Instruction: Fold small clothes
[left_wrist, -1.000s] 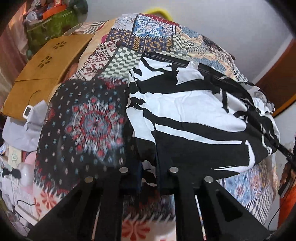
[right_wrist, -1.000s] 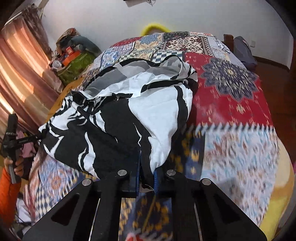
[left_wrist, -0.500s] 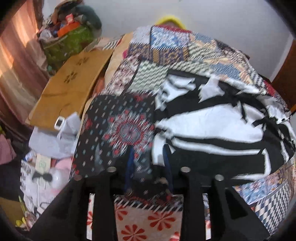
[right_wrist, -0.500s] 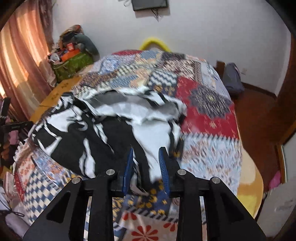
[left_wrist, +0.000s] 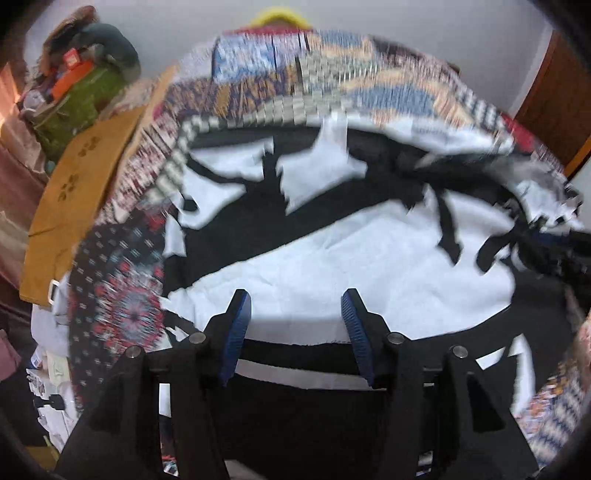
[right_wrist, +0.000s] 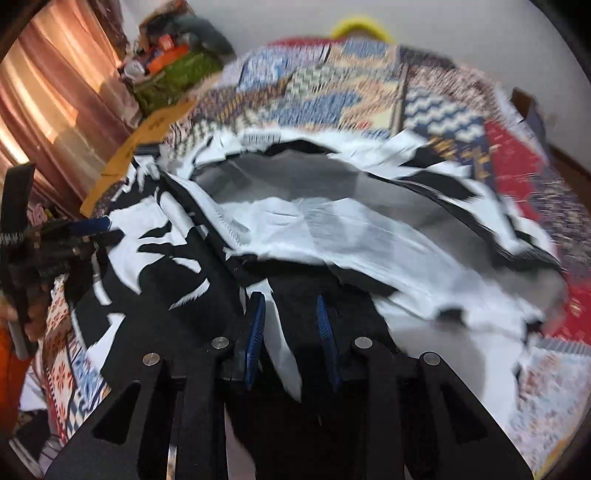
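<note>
A black-and-white patterned garment (left_wrist: 332, 251) lies spread on the patchwork bedspread (left_wrist: 332, 85). It also shows in the right wrist view (right_wrist: 332, 236), rumpled, with its opening gaping toward the far side. My left gripper (left_wrist: 295, 302) is open and empty, its blue-padded fingers just above the garment's near part. My right gripper (right_wrist: 290, 306) is open and empty over the garment's black near edge. The left gripper also shows at the left edge of the right wrist view (right_wrist: 92, 232). Both views are motion-blurred.
A tan wooden board (left_wrist: 74, 206) lies along the bed's left side. A green bag with clutter (left_wrist: 77, 99) stands at the back left. Curtains (right_wrist: 55, 122) hang at the left. The red patch of the bedspread (right_wrist: 517, 162) lies to the right of the garment.
Both grippers have let go of the garment's corners and opened. Both have moved forward over the garment, which now lies on the bed.
</note>
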